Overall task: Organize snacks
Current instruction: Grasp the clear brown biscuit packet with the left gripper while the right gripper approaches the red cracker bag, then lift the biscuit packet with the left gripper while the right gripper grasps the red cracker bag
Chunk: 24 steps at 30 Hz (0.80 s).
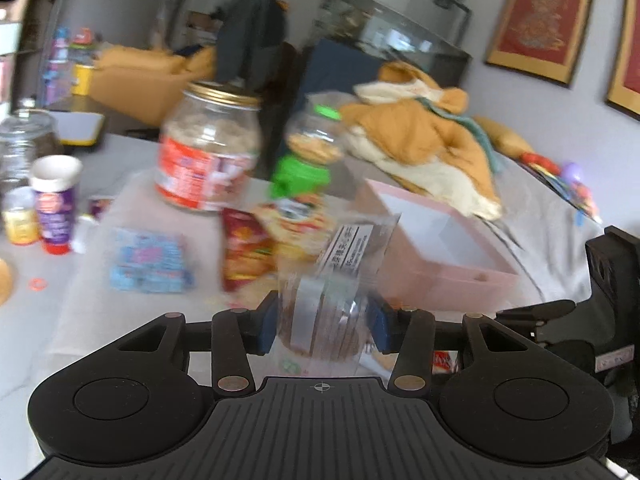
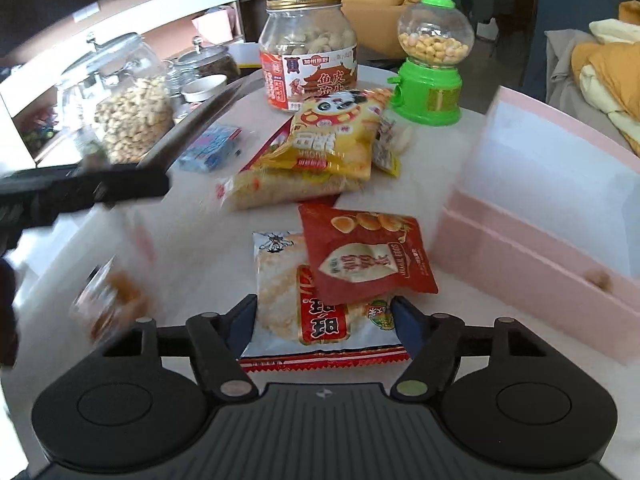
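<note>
My left gripper [image 1: 322,326] is shut on a clear plastic snack packet [image 1: 334,292] with brown biscuits inside and holds it above the table, left of the pink box [image 1: 440,276]. The view is blurred by motion. My right gripper [image 2: 323,326] is open, low over a rice cracker packet [image 2: 288,300] that lies between its fingers. A red chip bag [image 2: 368,256] lies on top of that packet. The pink box [image 2: 540,248] stands open to the right. The left gripper and its packet show blurred at the left of the right wrist view [image 2: 108,292].
A yellow panda snack bag [image 2: 340,136], a peanut jar with gold lid [image 2: 308,48], a green candy dispenser [image 2: 432,64], a blue packet [image 2: 212,148] and glass jars [image 2: 132,108] stand further back. An orange quilt [image 1: 420,140] lies behind the box.
</note>
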{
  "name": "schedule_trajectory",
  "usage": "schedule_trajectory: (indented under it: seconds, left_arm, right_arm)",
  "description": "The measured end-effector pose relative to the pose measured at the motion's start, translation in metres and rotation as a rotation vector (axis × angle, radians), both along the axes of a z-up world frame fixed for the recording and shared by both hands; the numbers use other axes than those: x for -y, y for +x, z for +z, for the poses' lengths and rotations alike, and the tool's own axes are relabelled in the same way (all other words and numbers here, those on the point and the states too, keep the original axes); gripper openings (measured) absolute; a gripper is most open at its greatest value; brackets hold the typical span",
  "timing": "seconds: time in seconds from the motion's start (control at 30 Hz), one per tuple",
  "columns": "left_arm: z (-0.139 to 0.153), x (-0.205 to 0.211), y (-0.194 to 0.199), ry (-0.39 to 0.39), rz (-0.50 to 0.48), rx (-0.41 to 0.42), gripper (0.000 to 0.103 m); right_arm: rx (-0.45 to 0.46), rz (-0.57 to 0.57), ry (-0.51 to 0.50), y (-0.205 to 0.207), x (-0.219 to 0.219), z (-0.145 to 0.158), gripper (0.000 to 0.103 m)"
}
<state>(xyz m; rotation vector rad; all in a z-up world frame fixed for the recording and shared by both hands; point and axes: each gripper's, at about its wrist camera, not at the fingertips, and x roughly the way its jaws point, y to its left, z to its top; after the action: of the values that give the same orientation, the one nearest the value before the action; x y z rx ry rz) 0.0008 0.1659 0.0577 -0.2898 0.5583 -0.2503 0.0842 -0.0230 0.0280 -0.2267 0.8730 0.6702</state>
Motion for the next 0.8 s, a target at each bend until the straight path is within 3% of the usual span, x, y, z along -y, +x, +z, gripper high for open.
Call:
schedule_trajectory:
  seconds: [0.23,0.33,0.43,0.57,0.7,0.8]
  left_arm:
    - [-0.012,0.066,0.012,0.136,-0.186,-0.039,0.045]
    - [-0.025,0.087,0.023,0.198,-0.213,-0.078,0.047]
    - [-0.037,0.097,0.030,0.294,-0.155,-0.097,0.048]
    - [-0.040,0.083,0.040,0.397,0.004,-0.063,0.048]
    - [-0.029,0.051,0.043,0.376,0.117,-0.075,0.046]
    - [-0.016,0.044,0.031,0.339,0.111,-0.057,0.046]
  right_arm:
    - [0.013,-0.042,-0.040,-0.042,0.061,-0.007,0.072]
    - [0.054,-0.073,-0.082,-0.057,0.084,-0.012,0.078]
    - [0.078,-0.101,-0.077,-0.064,0.101,-0.011,0.082]
    - [0.096,-0.121,-0.005,-0.062,0.111,-0.001,0.087]
    - [0.095,-0.153,0.039,-0.050,0.111,0.001,0.087]
    - [0.100,-0.173,0.034,-0.044,0.108,-0.004,0.088]
